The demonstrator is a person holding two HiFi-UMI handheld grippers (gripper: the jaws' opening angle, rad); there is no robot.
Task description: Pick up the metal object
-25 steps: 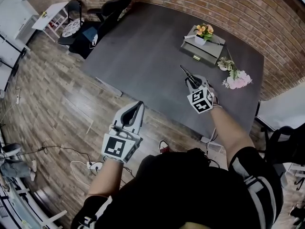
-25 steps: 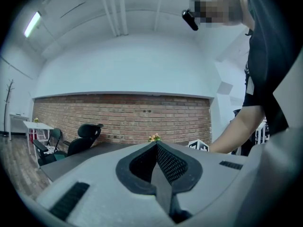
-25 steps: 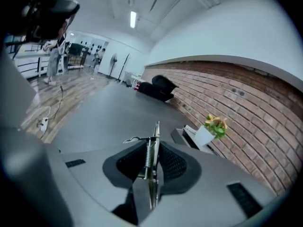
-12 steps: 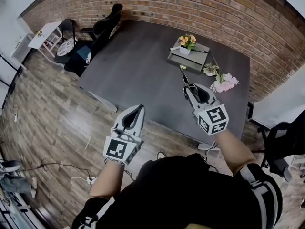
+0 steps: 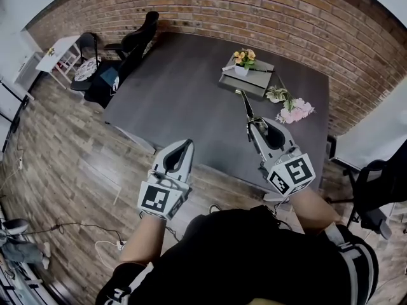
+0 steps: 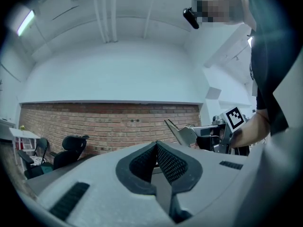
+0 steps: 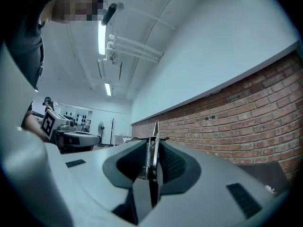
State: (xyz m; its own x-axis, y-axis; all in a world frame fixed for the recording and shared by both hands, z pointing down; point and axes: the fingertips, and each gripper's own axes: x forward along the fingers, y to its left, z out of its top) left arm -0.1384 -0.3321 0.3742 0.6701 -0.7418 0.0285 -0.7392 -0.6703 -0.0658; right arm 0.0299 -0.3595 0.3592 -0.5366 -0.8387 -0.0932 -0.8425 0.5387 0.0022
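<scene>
head view: the right gripper [image 5: 257,127] pinches the metal object [image 5: 245,105], lifted above the table [image 5: 178,81], its long axis running forward past the tips.
left gripper view: the left gripper [image 6: 156,148] is pressed together, empty.
right gripper view: the object sits clamped, pointing straight ahead.

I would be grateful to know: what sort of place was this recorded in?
Probably an office or meeting room: a long dark table stands by a brick wall, with black office chairs at one end and a wood floor.
</scene>
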